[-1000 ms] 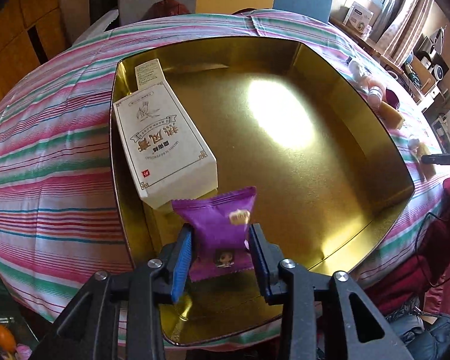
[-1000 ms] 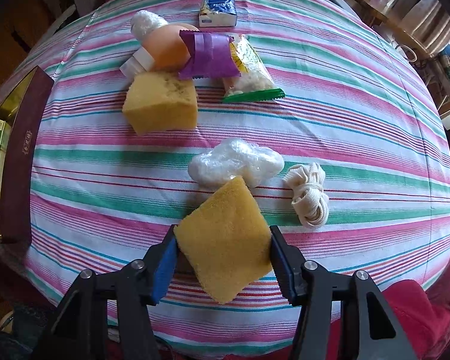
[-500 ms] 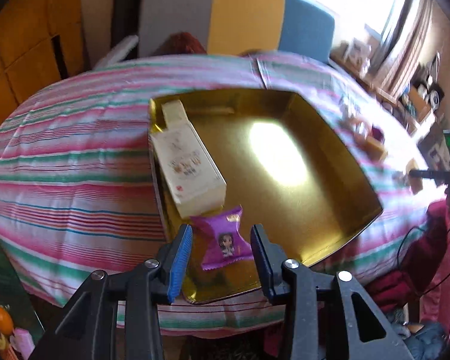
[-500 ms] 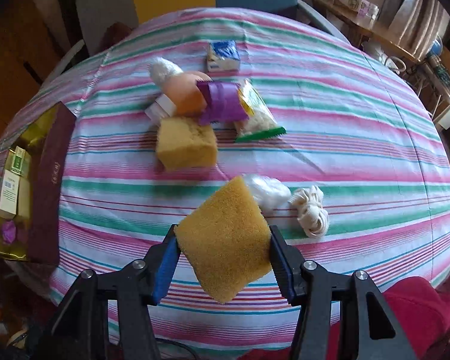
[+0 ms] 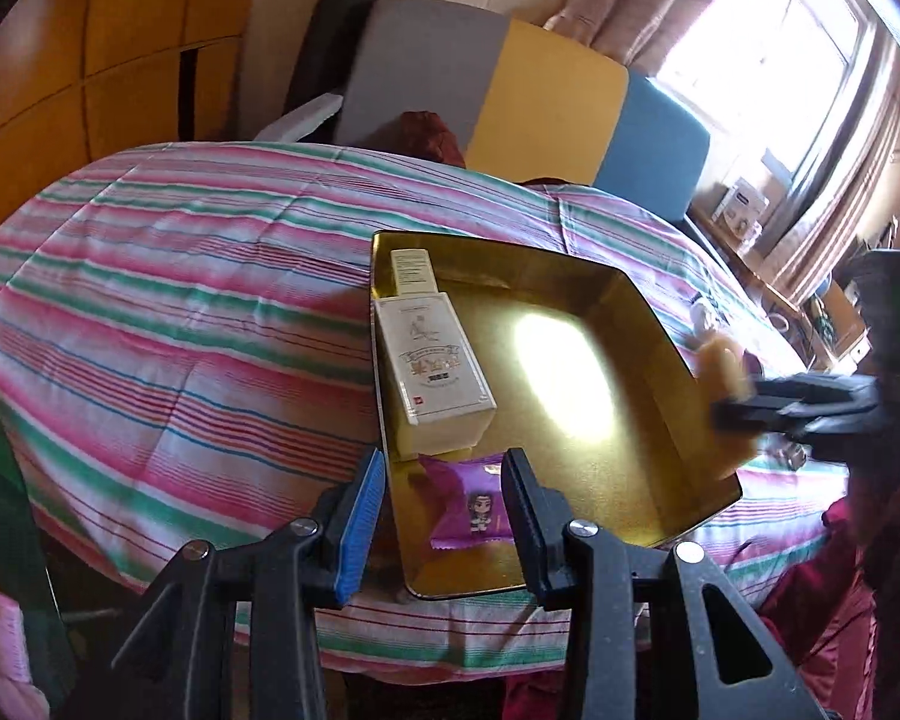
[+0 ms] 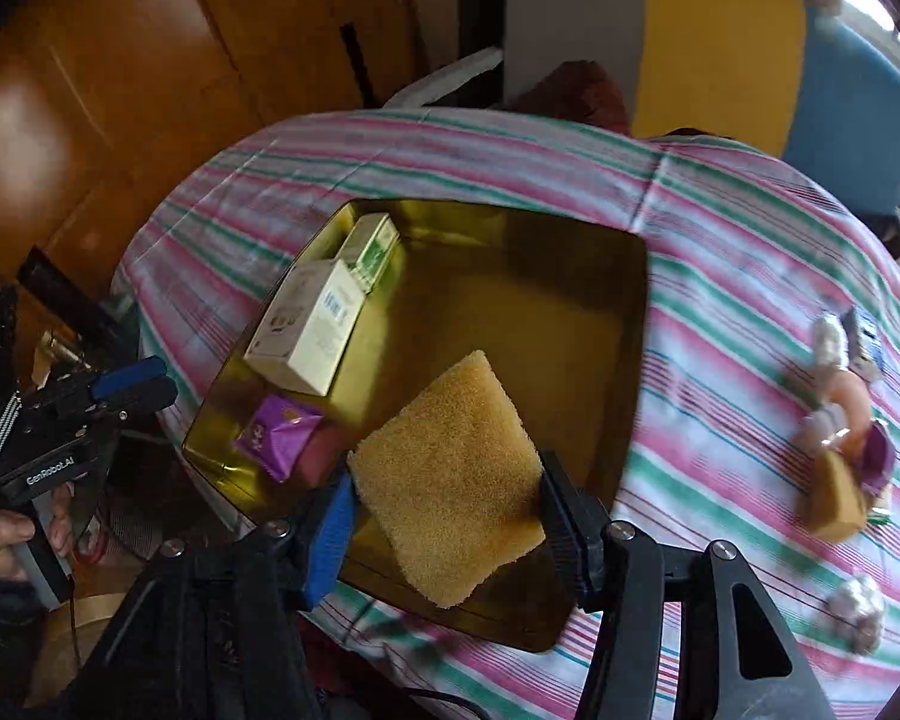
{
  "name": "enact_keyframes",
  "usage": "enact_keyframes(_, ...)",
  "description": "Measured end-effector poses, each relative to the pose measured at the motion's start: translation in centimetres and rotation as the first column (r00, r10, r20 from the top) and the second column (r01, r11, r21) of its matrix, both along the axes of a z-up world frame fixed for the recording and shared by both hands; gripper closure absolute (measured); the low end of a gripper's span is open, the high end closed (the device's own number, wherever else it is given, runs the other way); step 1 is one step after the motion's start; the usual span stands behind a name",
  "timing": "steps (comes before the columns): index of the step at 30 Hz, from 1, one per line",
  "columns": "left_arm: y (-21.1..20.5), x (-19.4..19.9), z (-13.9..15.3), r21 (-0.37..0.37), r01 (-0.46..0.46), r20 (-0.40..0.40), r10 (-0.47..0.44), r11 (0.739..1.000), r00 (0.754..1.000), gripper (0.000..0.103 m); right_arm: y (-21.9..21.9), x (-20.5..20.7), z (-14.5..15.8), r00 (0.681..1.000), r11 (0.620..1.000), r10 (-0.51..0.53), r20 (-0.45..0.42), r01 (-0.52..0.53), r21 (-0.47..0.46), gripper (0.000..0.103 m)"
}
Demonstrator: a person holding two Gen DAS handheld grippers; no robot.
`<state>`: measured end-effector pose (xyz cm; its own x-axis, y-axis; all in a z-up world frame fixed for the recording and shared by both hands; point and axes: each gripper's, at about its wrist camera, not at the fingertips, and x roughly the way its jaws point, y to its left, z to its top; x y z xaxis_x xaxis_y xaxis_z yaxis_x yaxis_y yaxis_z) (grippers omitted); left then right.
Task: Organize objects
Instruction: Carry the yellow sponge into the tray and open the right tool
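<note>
1. The right hand-held gripper (image 6: 444, 510) is clamped on a yellow sponge (image 6: 450, 480), held by two opposite edges above the near part of the gold tray (image 6: 630, 360). The sponge is soft and hangs partly over the tray's near rim, so letting go here could leave it propped on the edge or send it off the striped worktop (image 6: 750, 276).

2. The left hand-held gripper (image 5: 444, 507) is spread wide with nothing in it, beside the tray's near corner. The purple snack packet (image 5: 471, 507) lies in the tray between its fingers in that view, and the fingers look apart from it. A careless move inward could catch the tray wall and shift the tray.

3. The two grippers are close together at the same end of the tray, so a collision looks possible if both move at once.

4. The white box (image 6: 309, 330) and the smaller green-and-white box (image 6: 373, 249) lie along the tray's left wall. A sponge dropped too far left could land on the packet or lean against the box.

5. Farther right, another sponge (image 6: 834, 495), a purple packet (image 6: 879, 459) and a white bundle (image 6: 858, 603) wait loose on the cloth, blurred. The bundle sits near the edge and could be knocked off.
</note>
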<state>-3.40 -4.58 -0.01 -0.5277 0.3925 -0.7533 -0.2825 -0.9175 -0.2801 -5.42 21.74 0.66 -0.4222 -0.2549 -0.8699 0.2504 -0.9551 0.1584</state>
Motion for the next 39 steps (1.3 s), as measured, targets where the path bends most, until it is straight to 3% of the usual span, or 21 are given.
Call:
enact_keyframes(8, -1.2, -0.3, -1.0, 0.036, -0.033, 0.019, 0.032, 0.999, 0.999, 0.063, -7.2, -3.1, -6.6, 0.987, 0.995, 0.049, 0.153, -0.061, 0.073, 0.044)
enact_keyframes(17, -1.9, -0.5, -1.7, 0.049, -0.060, 0.040, 0.058, 0.997, 0.998, 0.063, -9.0, -3.1, -8.3, 0.983, 0.996, 0.079, 0.165, -0.083, 0.017, 0.034)
enact_keyframes(21, -1.8, -0.5, -1.7, 0.036, -0.065, 0.033, 0.064, 0.997, 0.997, 0.063, -7.7, -2.8, -7.4, 0.990, 0.996, 0.068, 0.124, -0.061, -0.064, 0.019)
enact_keyframes(26, -1.0, -0.3, -1.6, -0.001, -0.054, 0.018, 0.054, 0.999, 0.998, 0.063, -5.0, -2.1, -5.5, 0.998, 0.991, 0.005, 0.067, 0.004, -0.135, 0.019)
enact_keyframes(31, 0.5, 0.0, -0.7, -0.022, -0.031, -0.014, 0.031, 0.999, 0.999, 0.063, -1.7, -1.2, -3.7, 0.997, 0.988, -0.080, 0.011, 0.081, -0.132, 0.019)
enact_keyframes(39, 4.1, -0.4, 1.1, -0.049, 0.050, -0.046, -0.053, 0.998, 0.998, 0.063, 7.0, 1.0, -1.5, 0.957, 0.953, -0.283, -0.069, 0.272, -0.129, 0.019)
